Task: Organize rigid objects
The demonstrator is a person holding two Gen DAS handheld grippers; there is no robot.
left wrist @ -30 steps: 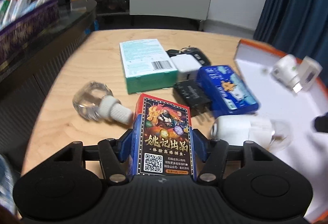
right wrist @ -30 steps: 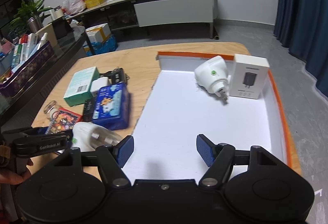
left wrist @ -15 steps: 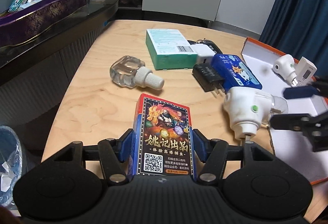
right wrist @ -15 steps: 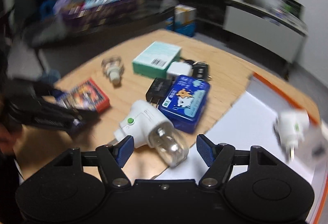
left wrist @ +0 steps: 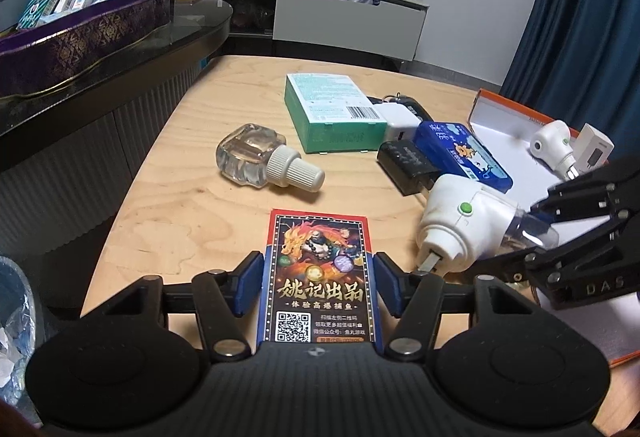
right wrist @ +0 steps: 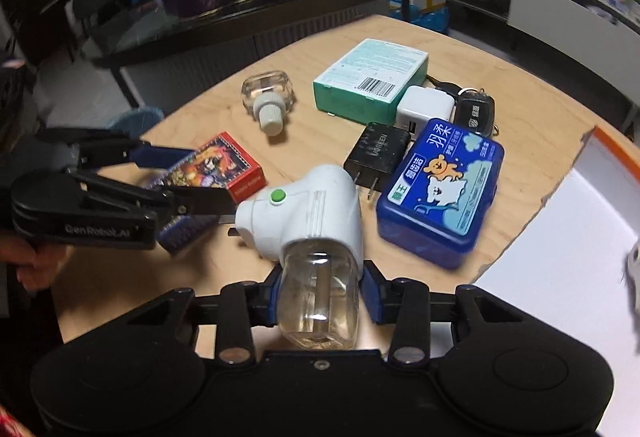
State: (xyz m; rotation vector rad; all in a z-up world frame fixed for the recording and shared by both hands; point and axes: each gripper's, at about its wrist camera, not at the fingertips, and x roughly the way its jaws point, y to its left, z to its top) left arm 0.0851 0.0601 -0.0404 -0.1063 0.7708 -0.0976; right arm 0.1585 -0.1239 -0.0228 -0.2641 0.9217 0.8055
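Note:
A red and blue card box [left wrist: 318,237] with dragon art sits between the pads of my left gripper [left wrist: 318,277], which is shut on it low over the wooden table [left wrist: 192,213]. A white plug-in vaporizer [right wrist: 308,213] with a green button and a clear bottle lies on the table. The jaws of my right gripper [right wrist: 320,295] are closing, and their blue pads press the bottle's two sides. From the left wrist view, the right gripper [left wrist: 532,233] reaches in from the right onto the vaporizer [left wrist: 456,225]. My left gripper [right wrist: 196,177] and the card box [right wrist: 228,161] show at the left.
A blue tin [right wrist: 440,197], black charger [right wrist: 380,153], white charger [right wrist: 424,109], car key [right wrist: 476,109], green box [right wrist: 372,77] and clear refill bottle [right wrist: 268,97] lie clustered on the table. The orange-rimmed white tray [left wrist: 520,109] at the right holds another vaporizer [left wrist: 552,145] and a white box [left wrist: 596,153].
My right gripper swung from over the white tray to the vaporizer on the table and its jaws closed on the clear bottle. The left gripper still holds the card box.

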